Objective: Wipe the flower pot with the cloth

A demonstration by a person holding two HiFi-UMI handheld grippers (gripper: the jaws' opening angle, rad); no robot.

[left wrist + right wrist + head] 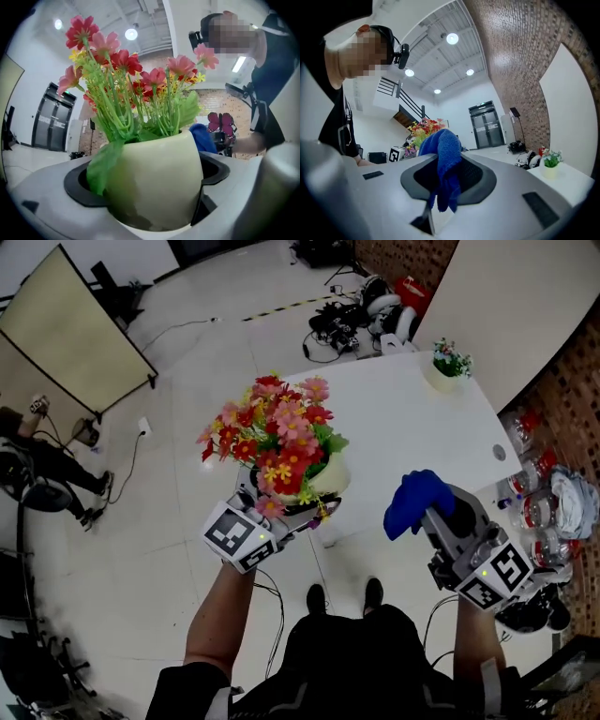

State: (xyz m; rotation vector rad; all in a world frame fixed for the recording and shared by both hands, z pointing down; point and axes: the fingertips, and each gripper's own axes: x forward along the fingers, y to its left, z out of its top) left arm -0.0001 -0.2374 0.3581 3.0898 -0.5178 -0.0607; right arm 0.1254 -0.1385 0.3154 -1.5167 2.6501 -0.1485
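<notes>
Left gripper view: the left gripper is clamped on the flower pot, its two jaws pressed against the left and right sides of the cream wall near the base. The pot fills the lower centre of the frame and leans slightly. Green stems and a drooping leaf spill over its rim, with red and pink flowers spreading across the upper half. A bit of blue shows behind the pot's right shoulder.

Right gripper view: the right gripper grips the cloth, a blue wad pinched between the jaws. Its top bulges above them and a tail hangs down at centre frame. The flowers appear small behind it, left of centre.

Head view: both grippers sit in the lower half of the frame, the left one at lower centre-left with the pot and bouquet rising above it, the right one at lower right with the cloth pointing toward the pot. Cloth and pot are apart, with a gap between them. Both are held off the near edge of the white bench, which runs toward the upper right. A small potted plant stands at its far corner. Cables and gear lie on the floor at the top, and a tan panel stands at upper left.
</notes>
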